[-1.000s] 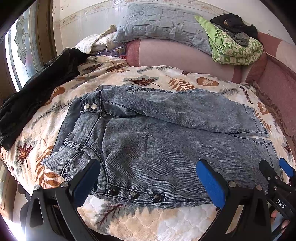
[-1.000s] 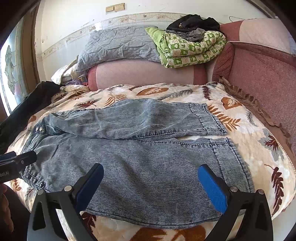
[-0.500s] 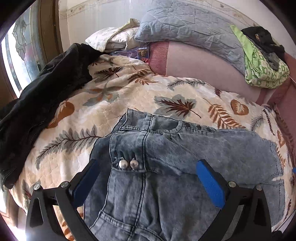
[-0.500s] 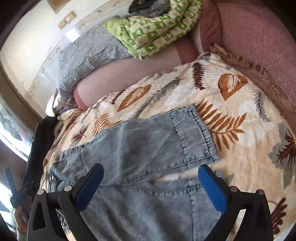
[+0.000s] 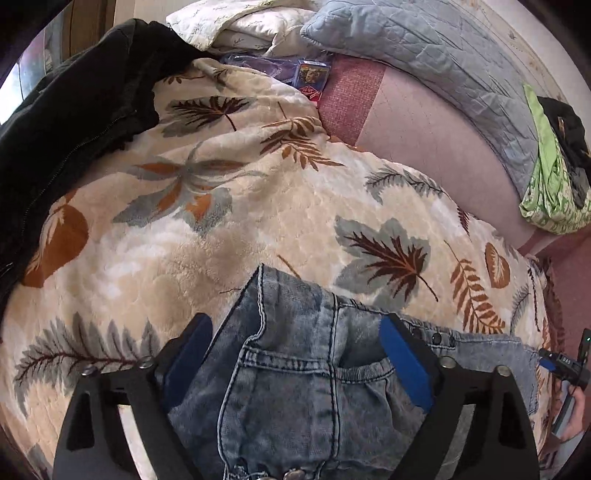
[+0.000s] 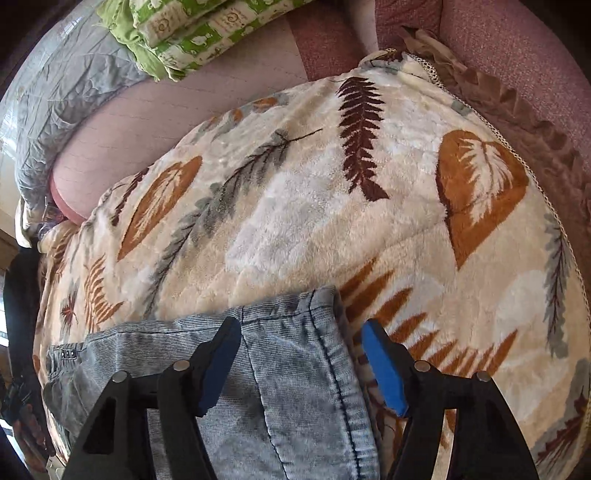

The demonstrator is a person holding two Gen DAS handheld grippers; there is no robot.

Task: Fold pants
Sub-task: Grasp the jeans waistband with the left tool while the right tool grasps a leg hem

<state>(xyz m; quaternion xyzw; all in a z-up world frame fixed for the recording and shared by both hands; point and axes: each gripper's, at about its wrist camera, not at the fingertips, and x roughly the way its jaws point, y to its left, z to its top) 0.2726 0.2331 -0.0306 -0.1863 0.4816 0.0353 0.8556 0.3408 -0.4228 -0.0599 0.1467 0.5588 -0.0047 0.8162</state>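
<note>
On the leaf-print blanket (image 5: 207,236) the pants (image 5: 303,387) lay lengthwise between both tongs, left tongs (image 5: 295,363) closing astride the waistband, right tongs (image 6: 301,363) closing astride the hem, neither yet clamped.

Home bedroom: a bed with a leaf-patterned fleece blanket (image 5: 207,236), a quilted grey pillow (image 5: 436,62) and folded green bedding (image 6: 192,33) beyond the fingers.

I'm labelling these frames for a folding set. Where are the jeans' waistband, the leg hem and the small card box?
jeans (image 5: 295,373), left wrist view, waistband, between the fingers.
leg hem (image 6: 325,332), right wrist view, stitched cuff edge of the far leg.
card box (image 5: 314,79), left wrist view, printed front face.
</note>
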